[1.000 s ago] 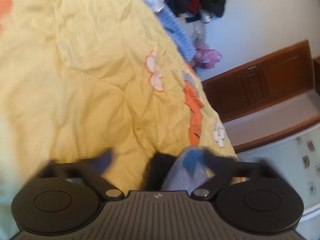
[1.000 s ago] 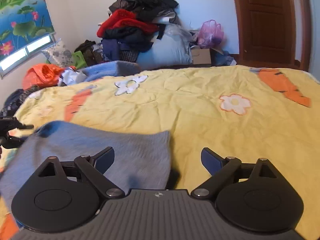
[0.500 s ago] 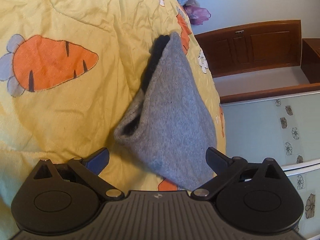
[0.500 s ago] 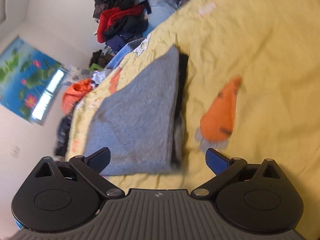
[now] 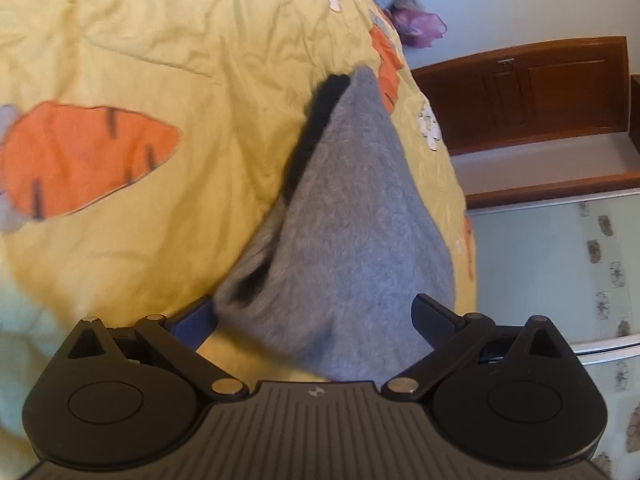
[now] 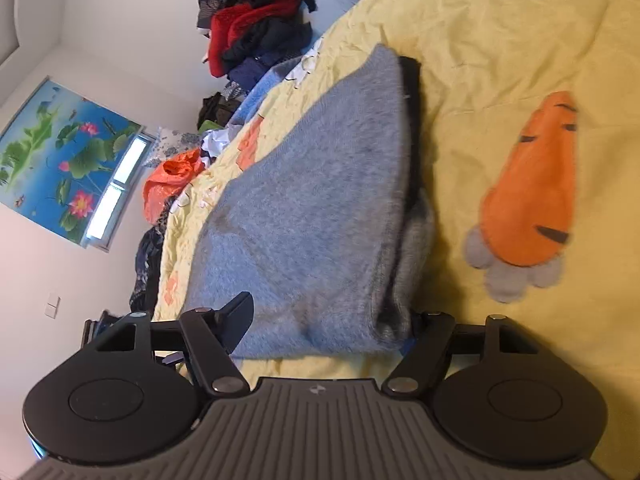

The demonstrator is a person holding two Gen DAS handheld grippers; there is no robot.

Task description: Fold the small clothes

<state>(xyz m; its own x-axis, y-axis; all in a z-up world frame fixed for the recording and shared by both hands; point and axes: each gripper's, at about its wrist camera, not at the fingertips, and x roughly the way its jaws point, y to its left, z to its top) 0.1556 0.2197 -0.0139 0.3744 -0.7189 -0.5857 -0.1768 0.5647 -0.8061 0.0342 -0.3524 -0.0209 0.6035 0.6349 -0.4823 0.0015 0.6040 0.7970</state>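
Yellow quilt [image 6: 500, 32] bears grey garment [image 6: 320, 200] between the closing right hand-held gripper [image 6: 332, 320]; clothes pile [image 6: 256, 24] behind.

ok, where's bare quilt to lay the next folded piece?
Free: the yellow quilt right of the grey garment, around the carrot print and beyond it. In the left wrist view, the wide patch left of the garment is bare as well. Crowded: the clothes pile by the wall and the clutter along the quilt's window-side edge near the orange bag.
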